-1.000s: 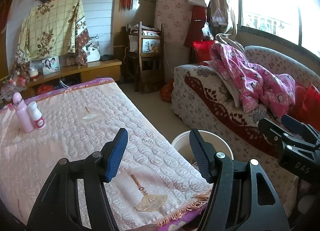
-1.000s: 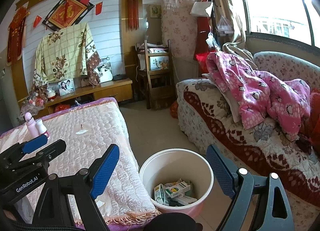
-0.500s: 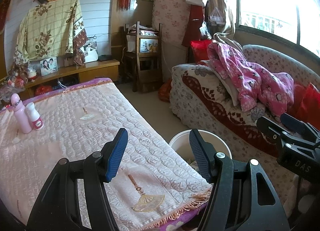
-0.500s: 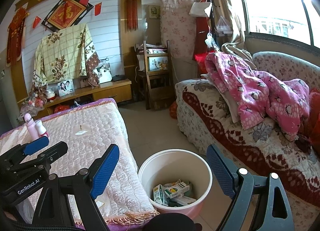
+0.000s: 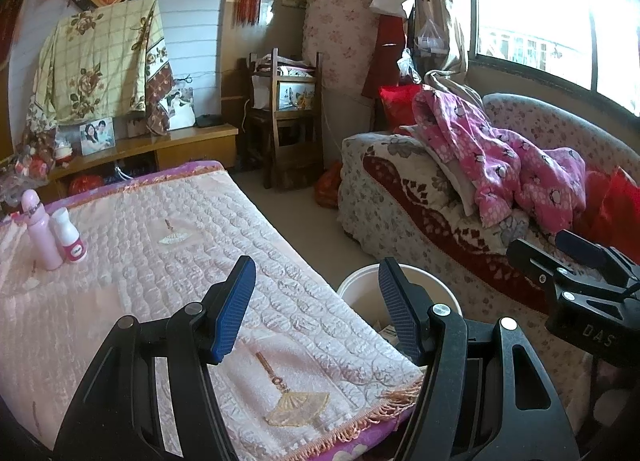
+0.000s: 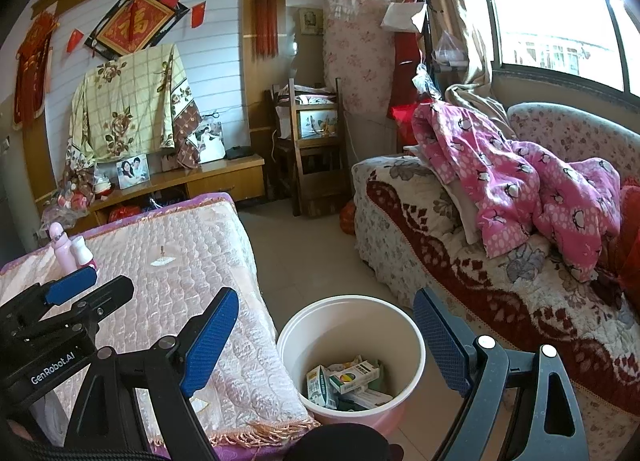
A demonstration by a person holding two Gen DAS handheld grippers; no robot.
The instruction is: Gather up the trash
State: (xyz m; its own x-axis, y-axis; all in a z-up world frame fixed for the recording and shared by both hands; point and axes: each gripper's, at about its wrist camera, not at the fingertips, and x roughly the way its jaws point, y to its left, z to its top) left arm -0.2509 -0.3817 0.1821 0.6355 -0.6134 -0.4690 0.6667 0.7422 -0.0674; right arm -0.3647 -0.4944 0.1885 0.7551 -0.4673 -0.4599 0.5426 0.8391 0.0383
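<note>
We hold both grippers over the near end of a quilted pink tabletop [image 5: 132, 261], their blue-padded jaws spread wide and gripping nothing. Just beyond and below the jaws of the right gripper [image 6: 324, 337] stands the white bin [image 6: 404, 335] on the floor, set between the fringed edge of the tabletop cover and a floral sofa [image 6: 460, 261]. Inside it lies the collected trash [image 6: 344, 379]: several small cartons and boxes, green, white and yellow, piled at the bottom. From the left gripper [image 5: 316, 309] we see only part of the bin's rim [image 5: 360, 281], which shows between its jaws and behind the right-hand one, with a scrap of the contents visible beneath.

Well ahead of the left jaws and off to their left, two bottles stand upright and touching on the quilt: a tall pink bottle [image 5: 40, 229] and a shorter white bottle [image 5: 70, 239] with a red label. An embroidered fan motif [image 5: 296, 405] lies directly below the left jaws near the fringe. To the right of both pairs of jaws, a pink blanket [image 6: 516, 181] is heaped on the sofa. Far ahead, a wooden chair [image 5: 288, 121] stands against the wall.
</note>
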